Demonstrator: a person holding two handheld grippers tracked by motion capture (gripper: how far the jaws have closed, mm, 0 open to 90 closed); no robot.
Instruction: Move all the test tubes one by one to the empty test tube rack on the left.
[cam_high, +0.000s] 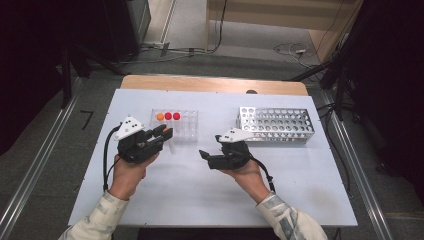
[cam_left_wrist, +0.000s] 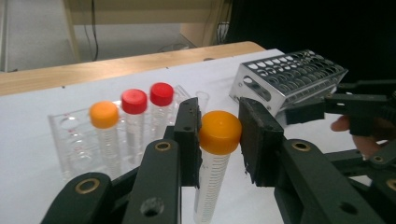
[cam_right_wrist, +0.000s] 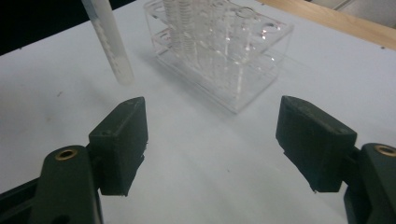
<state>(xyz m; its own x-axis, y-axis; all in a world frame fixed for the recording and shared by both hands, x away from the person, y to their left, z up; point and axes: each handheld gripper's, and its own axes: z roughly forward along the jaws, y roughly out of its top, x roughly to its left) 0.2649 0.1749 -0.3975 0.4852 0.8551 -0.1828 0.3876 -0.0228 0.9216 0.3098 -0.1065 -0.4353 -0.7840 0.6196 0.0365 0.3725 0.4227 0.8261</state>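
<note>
A clear tube with an orange cap (cam_left_wrist: 219, 133) hangs upright between the jaws of my left gripper (cam_high: 165, 133), which is shut on the cap. It is held just off the white mat, in front of the clear plastic rack (cam_high: 184, 127). That rack holds one orange-capped tube (cam_left_wrist: 103, 116) and two red-capped tubes (cam_left_wrist: 134, 101) in its back row. My right gripper (cam_right_wrist: 212, 140) stands open and empty a little right of the tube, low over the mat. The held tube's lower end (cam_right_wrist: 114, 51) shows to its upper left, and the clear rack (cam_right_wrist: 224, 60) lies ahead of it.
A perforated metal rack (cam_high: 276, 124) with no tubes in it stands at the right back of the white mat (cam_high: 210, 195). The wooden table edge (cam_high: 215, 83) runs behind it. Cables lie on the floor beyond the table.
</note>
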